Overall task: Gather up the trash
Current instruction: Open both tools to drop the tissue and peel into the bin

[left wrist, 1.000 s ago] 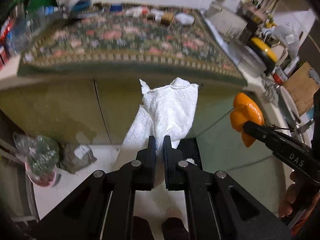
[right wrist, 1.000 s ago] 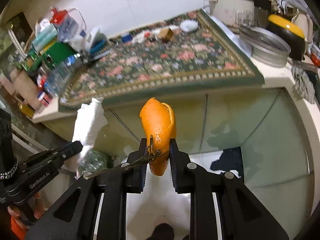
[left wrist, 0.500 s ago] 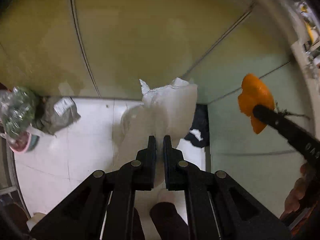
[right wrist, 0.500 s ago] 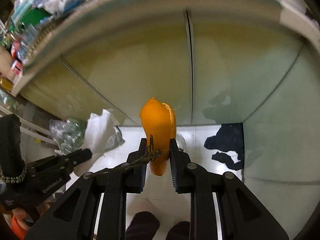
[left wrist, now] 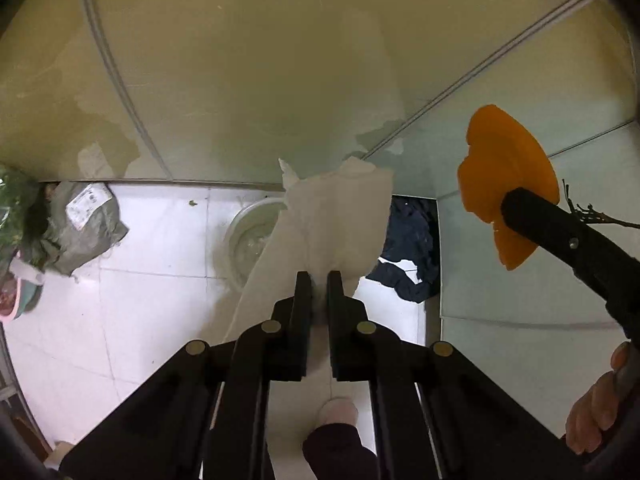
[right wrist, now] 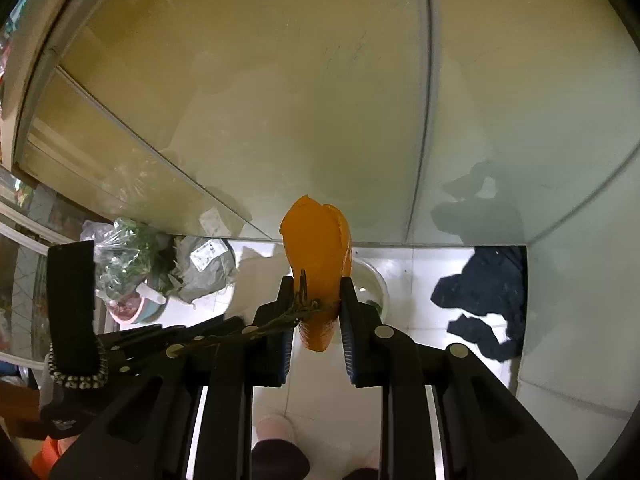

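My left gripper is shut on a crumpled white paper towel, held above the white tiled floor. My right gripper is shut on an orange peel together with a thin dry twig. The peel also shows at the right of the left wrist view. A round white bowl-like bin stands on the floor below the towel; it also shows just behind the peel in the right wrist view. The left gripper's body lies at the left of the right wrist view.
Pale cabinet doors fill the upper view. A grey bag and a clear bag of greens lie on the floor at left. A dark cloth lies in the corner at right. My feet show at the bottom edge.
Both grippers have tilted and moved down from the countertop level toward the floor. The rug-covered counter has left the view; the floor bin, bags and cloth now show. Both holds are unchanged.
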A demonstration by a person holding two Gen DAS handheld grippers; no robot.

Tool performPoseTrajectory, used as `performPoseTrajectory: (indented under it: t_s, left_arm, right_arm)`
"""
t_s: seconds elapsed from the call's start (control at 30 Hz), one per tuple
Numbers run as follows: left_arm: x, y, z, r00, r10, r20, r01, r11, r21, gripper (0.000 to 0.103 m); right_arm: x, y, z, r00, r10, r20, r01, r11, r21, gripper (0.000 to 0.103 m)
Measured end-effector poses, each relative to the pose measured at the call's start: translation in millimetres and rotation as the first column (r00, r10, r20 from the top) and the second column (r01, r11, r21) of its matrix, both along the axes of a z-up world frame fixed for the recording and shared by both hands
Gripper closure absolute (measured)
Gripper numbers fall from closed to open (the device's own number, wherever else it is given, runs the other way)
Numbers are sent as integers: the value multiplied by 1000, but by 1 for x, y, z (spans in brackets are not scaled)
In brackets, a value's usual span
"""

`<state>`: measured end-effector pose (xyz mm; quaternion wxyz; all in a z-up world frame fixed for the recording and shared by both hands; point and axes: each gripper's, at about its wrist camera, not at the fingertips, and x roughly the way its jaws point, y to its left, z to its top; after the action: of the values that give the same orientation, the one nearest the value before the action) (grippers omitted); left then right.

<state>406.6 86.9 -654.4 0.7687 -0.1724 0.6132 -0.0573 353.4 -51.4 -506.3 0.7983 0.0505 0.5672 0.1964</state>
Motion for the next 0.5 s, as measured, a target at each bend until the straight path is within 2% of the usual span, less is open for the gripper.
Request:
performPoseTrajectory:
  t_s: [0.03, 0.07, 0.1, 0.13, 0.17, 0.23, 0.43, 0.47, 0.5]
  left_arm:
    - [3, 0, -4, 1000, -4, 3, 4, 1000, -8, 97]
    - [5, -2, -7, 1000, -9, 5, 9, 1000, -16, 92]
    - [6, -2, -10, 1000, -16, 3, 16, 999, -32, 83]
    - [8, 0, -15, 1000, -11, -9, 11, 999, -52, 64]
    - [8, 2, -17, 1000, 0, -11, -1, 998, -58, 53]
    - [8, 8, -20, 999, 38, -6, -38, 998, -59, 52]
    - [4, 21, -23, 998, 61, -18, -60, 998, 23, 53]
    - [3, 23, -22, 998, 63, -18, -62, 998, 31, 53]
    - [2, 24, -22, 998, 63, -17, -62, 997, 39, 53]
  right_arm:
    - [2, 1, -3, 1000, 1, 4, -1, 1000, 7, 84]
    - [4, 2, -7, 1000, 1, 6, -1, 1000, 9, 84]
    - [6, 3, -10, 1000, 1, 8, -1, 1000, 11, 84]
    - [8, 5, -13, 1000, 1, 9, -1, 1000, 13, 84]
    - [9, 5, -15, 1000, 0, 9, 0, 1000, 14, 84]
    - [11, 6, -22, 1000, 0, 4, -1, 1000, 17, 83]
    - [17, 12, -39, 999, 22, -37, -22, 1000, 14, 77]
    - [20, 13, -43, 998, 22, -54, -22, 1000, 15, 70]
    - [20, 15, -46, 997, 23, -78, -21, 1000, 22, 59]
